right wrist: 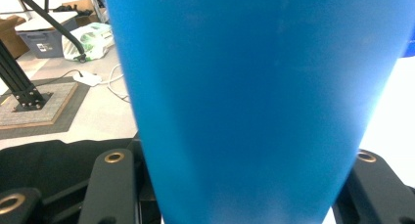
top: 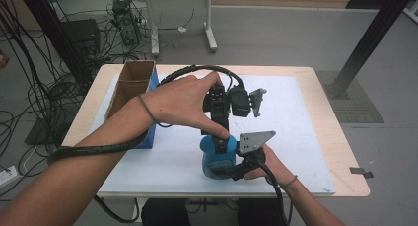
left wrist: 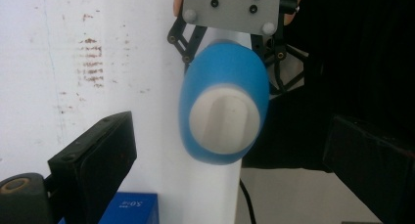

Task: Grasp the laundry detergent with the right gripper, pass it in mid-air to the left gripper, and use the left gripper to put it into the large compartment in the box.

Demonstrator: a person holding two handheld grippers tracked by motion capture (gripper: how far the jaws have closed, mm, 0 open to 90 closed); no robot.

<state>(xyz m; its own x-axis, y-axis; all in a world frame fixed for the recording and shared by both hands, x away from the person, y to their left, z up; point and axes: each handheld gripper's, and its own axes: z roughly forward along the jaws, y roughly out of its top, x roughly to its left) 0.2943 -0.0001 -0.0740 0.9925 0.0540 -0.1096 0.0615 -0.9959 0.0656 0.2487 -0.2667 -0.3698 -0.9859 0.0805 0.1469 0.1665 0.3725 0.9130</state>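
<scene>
Blue plastic cup with white inner cap (top: 217, 159) stands on bench's white sheet (top: 296, 127), clamped by right tool (top: 235, 163). Left tool (left wrist: 235, 150), jaws apart, poised above cup. Judged step: steadying; next, close on cap.

A blue cup (right wrist: 254, 101) is seen close up between the two black jaws of the right claw (right wrist: 247, 185), which are set against its sides. A white table (right wrist: 391, 111) surface is seen at right. Behind, at left, a grey floor (right wrist: 105, 106), a white cable (right wrist: 115, 84) and a black frame post (right wrist: 19, 79) are visible.
</scene>
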